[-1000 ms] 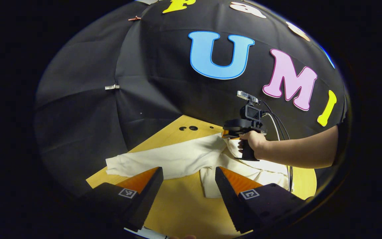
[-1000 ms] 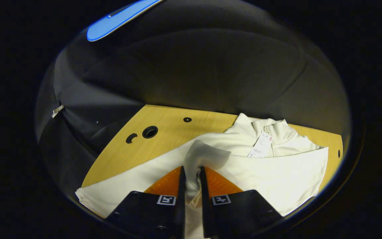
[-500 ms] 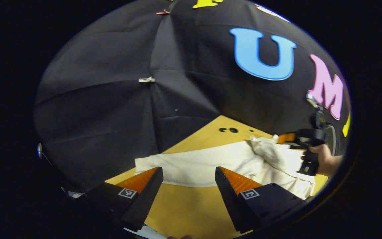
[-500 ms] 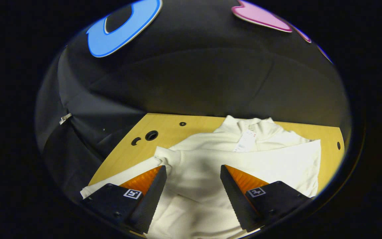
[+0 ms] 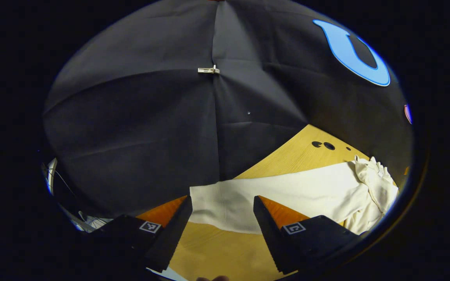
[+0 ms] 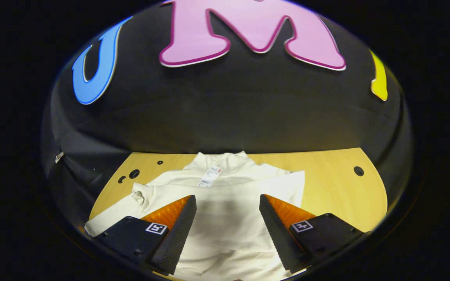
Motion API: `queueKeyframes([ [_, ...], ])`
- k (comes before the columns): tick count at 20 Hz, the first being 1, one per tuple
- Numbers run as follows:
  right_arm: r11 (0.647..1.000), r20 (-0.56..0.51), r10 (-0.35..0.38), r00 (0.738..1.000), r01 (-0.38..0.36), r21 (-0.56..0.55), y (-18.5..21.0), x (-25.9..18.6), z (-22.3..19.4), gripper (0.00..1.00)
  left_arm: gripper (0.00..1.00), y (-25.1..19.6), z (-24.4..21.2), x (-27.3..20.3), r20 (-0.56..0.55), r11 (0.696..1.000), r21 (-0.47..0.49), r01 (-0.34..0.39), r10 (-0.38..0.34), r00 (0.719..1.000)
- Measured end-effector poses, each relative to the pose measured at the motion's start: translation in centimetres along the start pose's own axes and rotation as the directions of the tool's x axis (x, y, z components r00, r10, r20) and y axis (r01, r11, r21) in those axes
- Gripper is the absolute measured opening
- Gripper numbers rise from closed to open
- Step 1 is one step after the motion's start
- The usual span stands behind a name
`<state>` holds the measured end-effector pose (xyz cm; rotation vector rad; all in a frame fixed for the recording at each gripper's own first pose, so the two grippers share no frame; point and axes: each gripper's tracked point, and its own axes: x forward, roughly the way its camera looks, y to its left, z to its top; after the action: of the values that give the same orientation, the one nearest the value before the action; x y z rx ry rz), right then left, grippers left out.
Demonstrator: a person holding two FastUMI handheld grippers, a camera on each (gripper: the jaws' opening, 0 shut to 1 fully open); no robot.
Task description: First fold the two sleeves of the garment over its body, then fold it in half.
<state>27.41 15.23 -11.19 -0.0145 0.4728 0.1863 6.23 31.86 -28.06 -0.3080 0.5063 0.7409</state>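
A light wooden tabletop (image 6: 334, 187) stands against the black cloth booth wall (image 5: 139, 117). The cream long-sleeved garment (image 6: 225, 210) lies flat on it, one sleeve (image 5: 287, 191) stretched outward. The left tongs (image 5: 222, 210) and right tongs (image 6: 227, 212) are both spread apart, gripping nothing, above the fabric.

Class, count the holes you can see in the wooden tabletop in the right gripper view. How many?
4: three near the table's far-left corner, a small dot, a round hole, a curved slot, and one at the far right. The cream garment may hide others.
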Motion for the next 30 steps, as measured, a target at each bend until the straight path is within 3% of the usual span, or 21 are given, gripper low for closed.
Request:
queueKeyframes([
  [4,0.997,0.019,-0.064,0.998,0.063,0.049,-4.5,-2.6,0.3,0.98,0.97,0.0,-2.3,2.9,-0.084,0.999,-0.024,-0.022,0.02,0.996],
  [6,0.992,-0.005,-0.058,0.998,0.058,0.11,-5.6,-4.4,-0.7,0.98,0.97,-0.3,-4.6,3.7,-0.152,1.0,-0.006,-0.028,0.026,0.988],
  [8,0.988,-0.003,-0.055,0.998,0.055,0.144,-6.6,-5.7,-1.5,0.99,1.0,-0.3,-4.7,3.7,-0.13,0.994,0.102,-0.026,0.039,0.991],
  [9,0.989,0.0,-0.066,0.998,0.066,0.135,-7.3,-6.3,-1.8,0.98,0.95,-0.5,-5.0,3.5,-0.134,0.993,0.113,-0.021,0.037,0.99],
  [11,0.991,0.007,-0.089,0.996,0.088,0.104,-9.0,-7.5,-2.1,0.98,0.96,-1.2,-4.2,3.3,-0.142,0.998,0.069,-0.014,0.024,0.99],
  [13,0.99,0.005,-0.104,0.995,0.104,0.091,-10.3,-8.3,-2.4,0.99,0.82,-2.3,-4.5,3.5,-0.156,0.995,0.099,0.026,-0.01,0.988],
  [16,0.988,-0.003,-0.112,0.994,0.112,0.102,-11.7,-9.3,-2.9,0.98,0.25,-3.3,-4.4,3.9,-0.156,0.983,0.183,0.02,0.009,0.988],
  [17,0.989,-0.001,-0.116,0.993,0.116,0.097,-12.1,-9.7,-3.1,0.98,0.19,-3.6,-4.2,4.1,-0.154,0.983,0.184,0.007,0.021,0.988],
  [19,0.99,-0.003,-0.119,0.993,0.119,0.077,-12.7,-10.1,-3.4,0.98,0.19,-4.3,-4.0,4.4,-0.143,0.996,0.094,-0.011,0.024,0.989],
  [21,0.991,-0.002,-0.119,0.993,0.119,0.057,-13.1,-10.4,-3.6,0.98,0.09,-4.2,-3.9,4.4,-0.152,1.0,0.02,-0.022,0.025,0.988],
  [30,0.996,0.019,-0.092,0.996,0.092,0.008,-14.5,-10.6,-4.3,0.99,0.06,-6.7,-0.6,2.7,-0.108,1.0,0.005,0.003,-0.002,0.994],
])
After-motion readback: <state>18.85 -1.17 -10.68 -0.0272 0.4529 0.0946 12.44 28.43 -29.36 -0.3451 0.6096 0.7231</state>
